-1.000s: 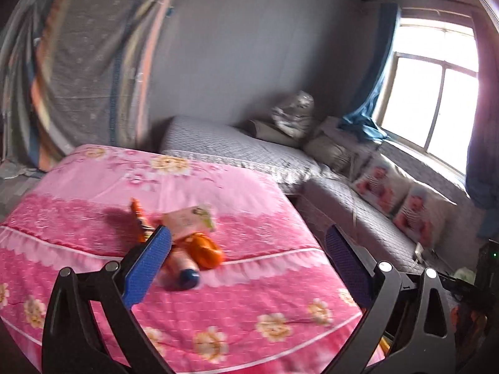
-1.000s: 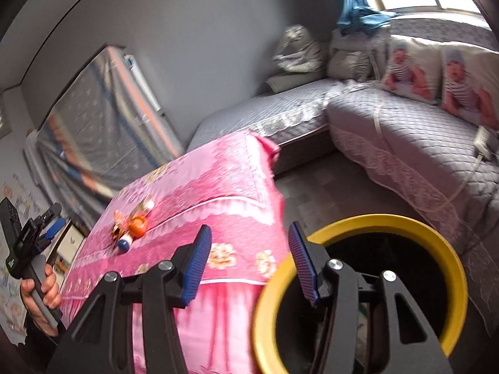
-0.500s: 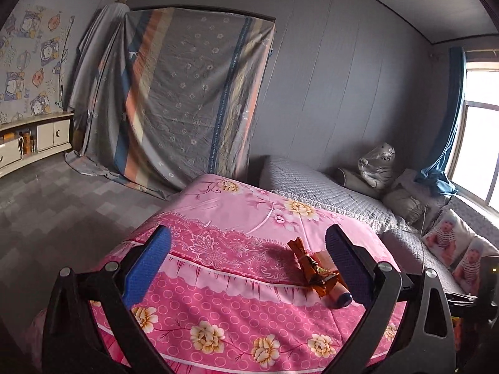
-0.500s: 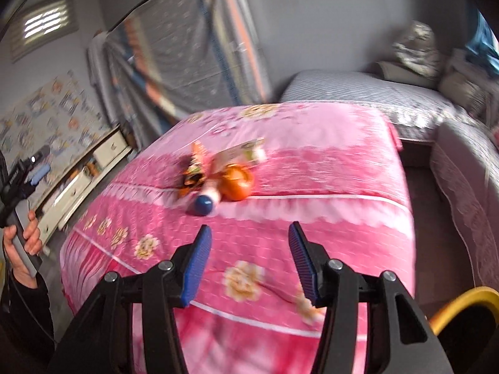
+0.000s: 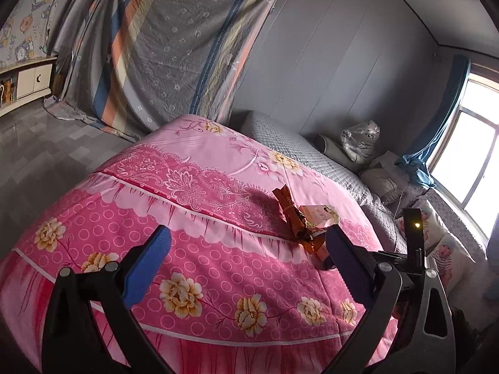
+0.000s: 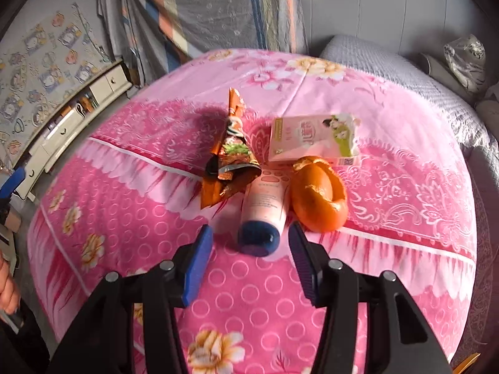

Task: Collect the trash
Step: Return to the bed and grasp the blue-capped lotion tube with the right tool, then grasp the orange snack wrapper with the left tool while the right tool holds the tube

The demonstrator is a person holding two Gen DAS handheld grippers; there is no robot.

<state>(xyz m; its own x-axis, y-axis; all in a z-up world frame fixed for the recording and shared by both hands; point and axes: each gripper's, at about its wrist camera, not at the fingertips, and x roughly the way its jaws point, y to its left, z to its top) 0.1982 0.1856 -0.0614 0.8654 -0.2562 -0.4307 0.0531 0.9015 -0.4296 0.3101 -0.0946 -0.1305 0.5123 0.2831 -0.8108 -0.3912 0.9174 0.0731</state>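
Pink floral cloth (image 6: 389, 205) covers the table you are working over, and on it four pieces of trash lie bunched together: an orange snack wrapper (image 6: 232, 152), a pink tube with a dark blue cap (image 6: 263, 215), an orange peel (image 6: 321, 198) and a flattened pink carton (image 6: 312, 141). Behind the table a striped grey sheet (image 5: 174, 50) hangs against the wall, a grey quilted sofa (image 5: 280, 138) runs toward a bright window (image 5: 467, 131), and a white cabinet (image 6: 78, 112) stands under cartoon wallpaper.

Your right gripper (image 6: 251, 252) points steeply down at the pile, jaws partly apart and empty, with the tube's cap just ahead of the gap between them. Your left gripper (image 5: 246, 258) is spread wide and holds nothing.

Only the right view shows the tube and peel plainly; from the left, the wrapper (image 5: 296, 221) and carton (image 5: 319, 213) sit beside the right-hand fingertip. The left view alone shows the window and the cushions (image 5: 449, 255) printed with babies.
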